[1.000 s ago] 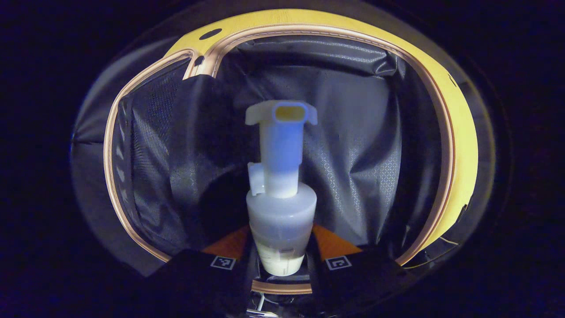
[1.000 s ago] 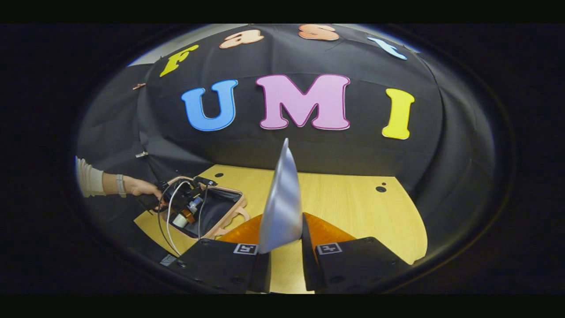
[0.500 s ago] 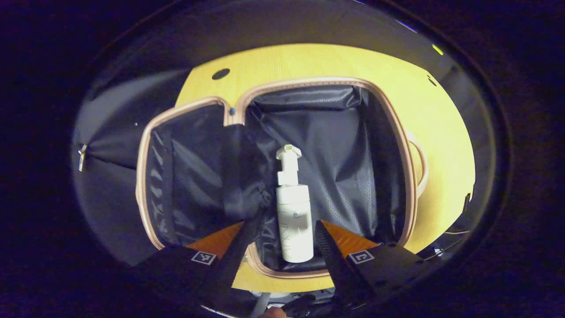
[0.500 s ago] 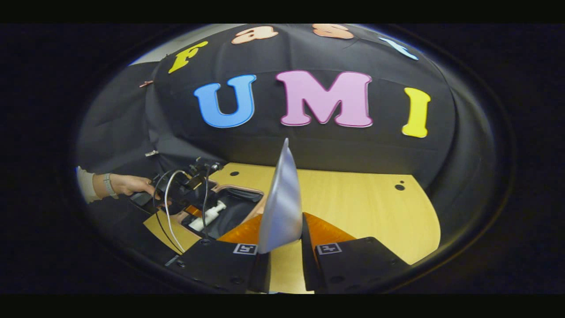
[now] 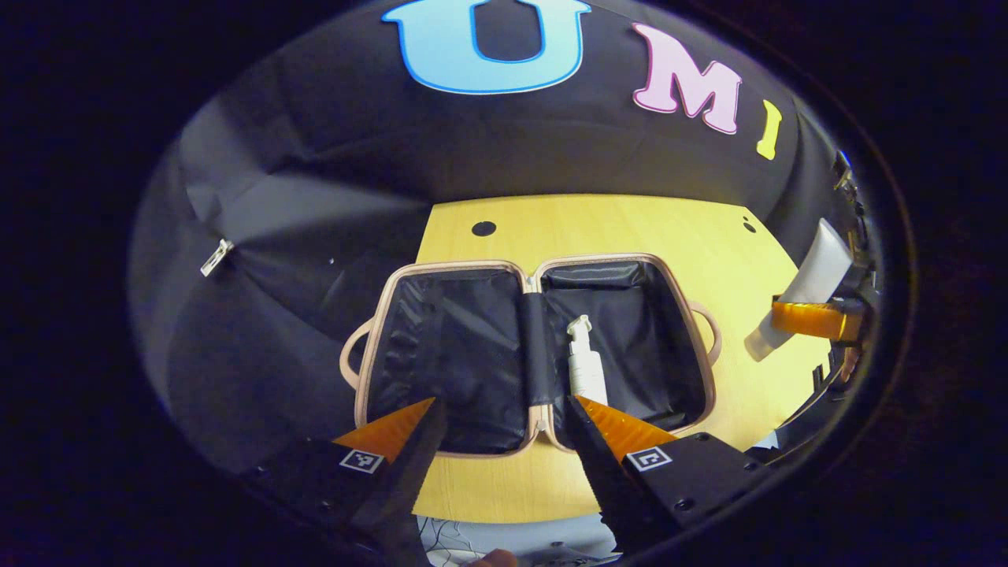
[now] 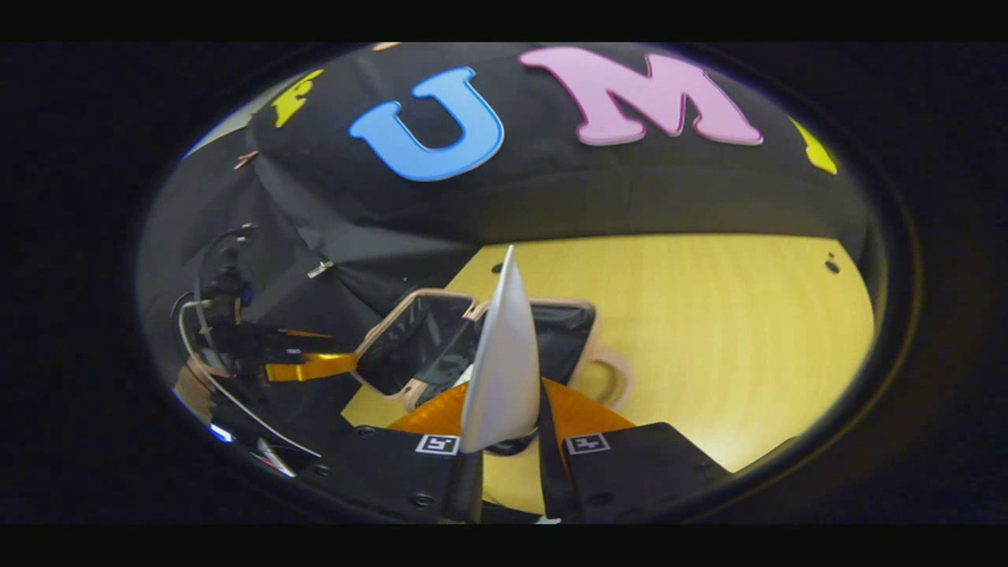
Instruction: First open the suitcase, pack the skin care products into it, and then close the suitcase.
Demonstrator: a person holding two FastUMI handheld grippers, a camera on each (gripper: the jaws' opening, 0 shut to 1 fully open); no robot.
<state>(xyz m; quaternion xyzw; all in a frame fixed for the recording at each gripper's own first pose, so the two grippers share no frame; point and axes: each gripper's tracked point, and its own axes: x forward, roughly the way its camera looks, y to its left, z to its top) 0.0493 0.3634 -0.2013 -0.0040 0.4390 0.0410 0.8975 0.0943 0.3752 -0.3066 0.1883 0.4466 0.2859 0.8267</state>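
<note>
Left gripper view: the left gripper (image 5: 504, 417) hangs wide open and empty above the open suitcase (image 5: 453, 354) on the wooden table (image 5: 630, 228); a white pump bottle (image 5: 587, 370) lies in its right half.

Right gripper view: the right gripper (image 6: 504, 429) pinches a silver tube (image 6: 504, 354), the suitcase beyond it.

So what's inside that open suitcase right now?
In the left gripper view, the suitcase lies open flat on the table. A white pump bottle lies in its right half; the left half looks bare. The left tongs cover the bottle's bottom end and the near edge.
</note>
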